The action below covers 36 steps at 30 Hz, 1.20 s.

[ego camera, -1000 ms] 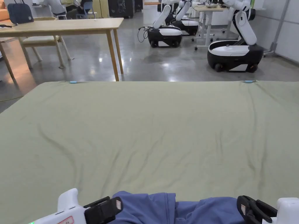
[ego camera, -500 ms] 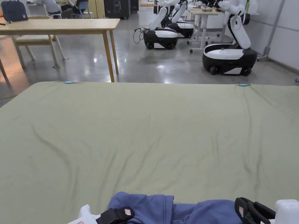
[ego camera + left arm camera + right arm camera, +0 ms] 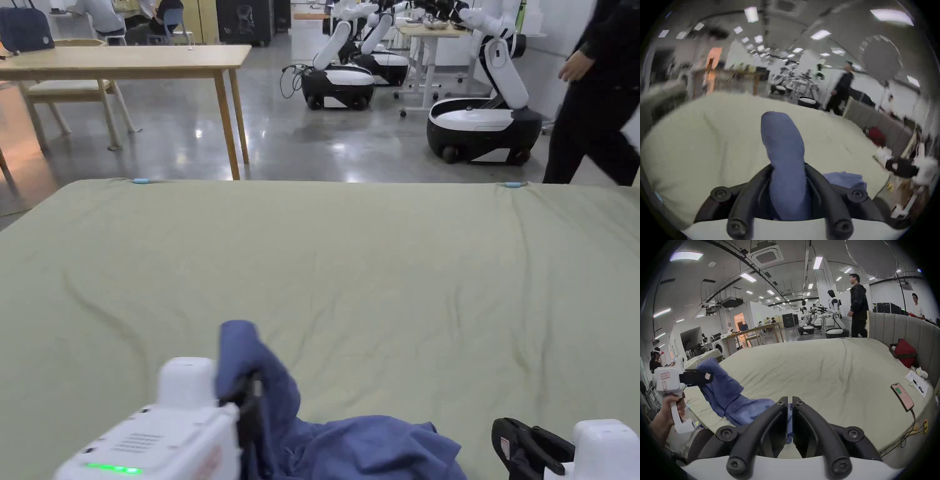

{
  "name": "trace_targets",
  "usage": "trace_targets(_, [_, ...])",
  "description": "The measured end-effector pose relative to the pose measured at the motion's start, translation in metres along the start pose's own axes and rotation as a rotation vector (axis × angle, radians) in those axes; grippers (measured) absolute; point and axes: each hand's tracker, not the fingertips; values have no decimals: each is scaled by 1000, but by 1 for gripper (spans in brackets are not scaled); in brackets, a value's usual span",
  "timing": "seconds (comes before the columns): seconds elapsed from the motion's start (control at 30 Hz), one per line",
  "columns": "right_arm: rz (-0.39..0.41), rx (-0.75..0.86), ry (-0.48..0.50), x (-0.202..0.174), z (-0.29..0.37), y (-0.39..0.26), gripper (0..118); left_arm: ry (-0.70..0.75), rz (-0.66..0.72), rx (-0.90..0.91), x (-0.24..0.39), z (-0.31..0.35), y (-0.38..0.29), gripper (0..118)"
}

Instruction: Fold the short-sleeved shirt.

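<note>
left hand-held gripper point(image 3: 250, 400) was clamped on a bunch of the blue shirt point(image 3: 375, 447), lifted off the bed point(image 3: 375, 262) | right hand-held gripper point(image 3: 790, 404) pinched closed on its edge, low | shirt bunched at near edge | risk: thick wad could slip, or shirt slide off

The shirt point(image 3: 350, 447) lies on the bed point(image 3: 350, 262) at its near edge, between the two grippers. The left gripper's point(image 3: 250, 400) fingers point(image 3: 696, 378) hold one end raised above the bed; the right gripper's point(image 3: 790, 404) fingers point(image 3: 778, 412) pinch the other end low. A phone point(image 3: 902, 396) lies right of them.

A phone point(image 3: 902, 396) lies on the green sheet point(image 3: 375, 262); a person point(image 3: 594, 106) walks beyond.
</note>
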Motion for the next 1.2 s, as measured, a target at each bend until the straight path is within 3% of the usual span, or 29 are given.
trace_targets(0.17, [7,-25,-34,7,5,-4,7,52,-481,-146,131,-63,-53,13])
trace_targets(0.2, [6,-30,-42,9,6,-5,7,58,-542,-162,145,-73,-71,19])
trace_targets(0.23, [4,-34,-45,12,7,-6,7,50,-573,-186,152,-83,-83,43])
trace_targets(0.3, [-8,-59,-36,17,6,-7,7,37,-533,-234,153,-92,-93,94])
trace_targets(0.33, [-15,-68,-28,20,6,-8,7,7,-473,-235,151,-91,-89,105])
trace_targets(0.43, [-12,-75,-23,22,5,-10,7,-118,-191,-221,128,-76,-54,112])
trace_targets(0.53, [-12,-86,-8,22,3,-10,7,-230,38,-129,99,-39,-6,109])
trace_targets(0.57, [-14,-86,-6,22,3,-10,7,-245,100,-97,88,-34,0,93])
trace_targets(0.6, [-17,-84,-4,22,3,-11,7,-222,142,-103,79,-35,2,53])
trace_targets(0.63, [-23,-85,-1,22,2,-11,7,-189,181,-127,71,-40,2,0])
trace_targets(0.7, [-34,-90,7,22,1,-10,7,-137,287,-225,60,-56,-10,0])
trace_targets(0.77, [-37,-99,12,20,-1,-10,7,-178,469,-313,53,-68,-27,0])
trace_targets(0.87, [-35,-111,31,16,-1,-10,7,-339,460,-400,75,-88,-55,0])
trace_targets(1.1, [-70,-132,81,4,-18,-9,7,-350,524,-419,100,-120,-70,3])
trace_targets(1.17, [-82,-147,94,3,-33,-10,7,-348,500,-367,89,-101,-60,27])
trace_targets(1.2, [-100,-155,107,3,-42,-11,7,-343,486,-324,80,-86,-53,55])
